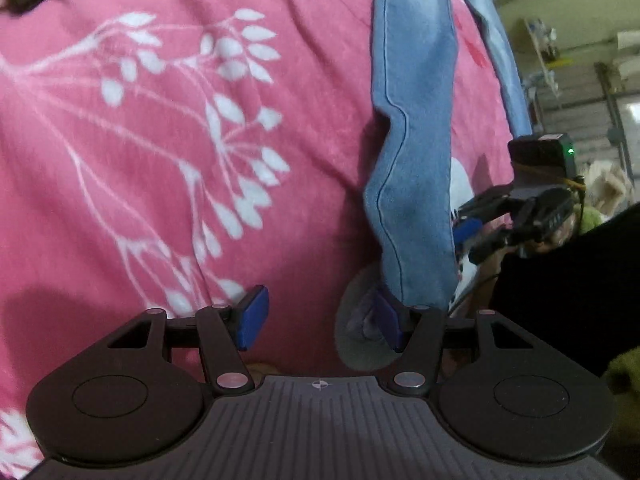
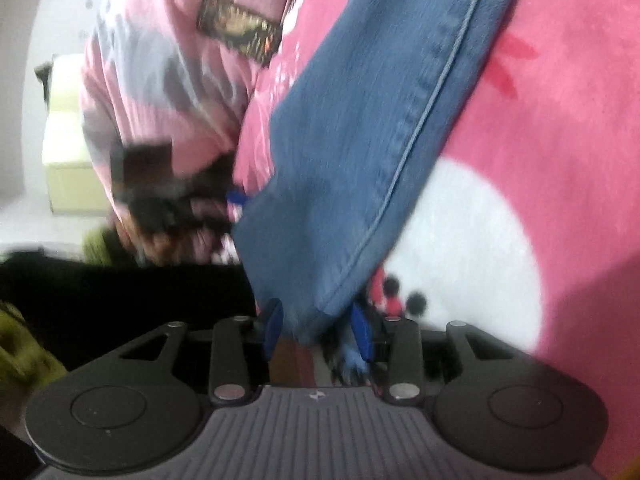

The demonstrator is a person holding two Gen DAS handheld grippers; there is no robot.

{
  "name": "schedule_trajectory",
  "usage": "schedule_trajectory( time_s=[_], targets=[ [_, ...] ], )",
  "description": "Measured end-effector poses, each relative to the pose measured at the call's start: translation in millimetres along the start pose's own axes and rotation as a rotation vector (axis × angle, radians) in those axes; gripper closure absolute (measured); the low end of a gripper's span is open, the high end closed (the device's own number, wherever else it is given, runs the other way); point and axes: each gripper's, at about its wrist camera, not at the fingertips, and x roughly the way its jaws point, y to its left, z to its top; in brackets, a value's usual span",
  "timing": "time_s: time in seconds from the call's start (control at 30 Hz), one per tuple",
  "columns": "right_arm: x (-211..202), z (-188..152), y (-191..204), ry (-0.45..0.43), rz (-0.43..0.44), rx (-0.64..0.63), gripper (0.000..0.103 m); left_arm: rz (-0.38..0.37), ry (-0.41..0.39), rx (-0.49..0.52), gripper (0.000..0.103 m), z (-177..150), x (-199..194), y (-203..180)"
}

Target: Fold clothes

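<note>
Jeans [image 1: 412, 128] stretched lengthwise over pink blanket [image 1: 168, 152], frame right: right gripper [image 2: 316, 330] pinching hem, left gripper [image 1: 320, 318] apart beside it; likely lengthwise fold.

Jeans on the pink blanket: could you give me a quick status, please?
Left gripper open, empty. Right gripper pinching the jeans hem. Jeans stretched along the blanket. Nothing in the way.

The left gripper [image 1: 320, 318] points forward with its blue-padded fingers [image 1: 251, 317] spread wide apart, nothing clamped between them. The right gripper [image 2: 316, 328] has its two blue pads [image 2: 273, 326] drawn close together, pinching a fold of cloth. Seen from the left wrist, the right gripper sits off to the right side and slightly ahead.
</note>
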Motion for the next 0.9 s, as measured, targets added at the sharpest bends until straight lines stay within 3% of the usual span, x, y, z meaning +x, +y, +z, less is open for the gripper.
schedule_trajectory(
  time_s=[0.23, 0.43, 0.7, 0.9],
  targets=[
    [9, 0, -1, -0.013, 0.074, 0.001, 0.060, -0.095, -0.076, -0.039, 0.046, -18, -2, 0],
    [32, 1, 15, 0.058, 0.097, -0.106, 0.060, -0.101, -0.041, -0.088, 0.045, -10, 13, -2],
    [44, -2, 46, 0.161, 0.228, -0.213, 0.063, -0.122, 0.012, -0.145, 0.045, 0, 33, -6],
    [68, -11, 35, 0.280, 0.060, -0.189, 0.067, -0.048, 0.066, -0.125, 0.045, 4, 42, -8]
  ],
)
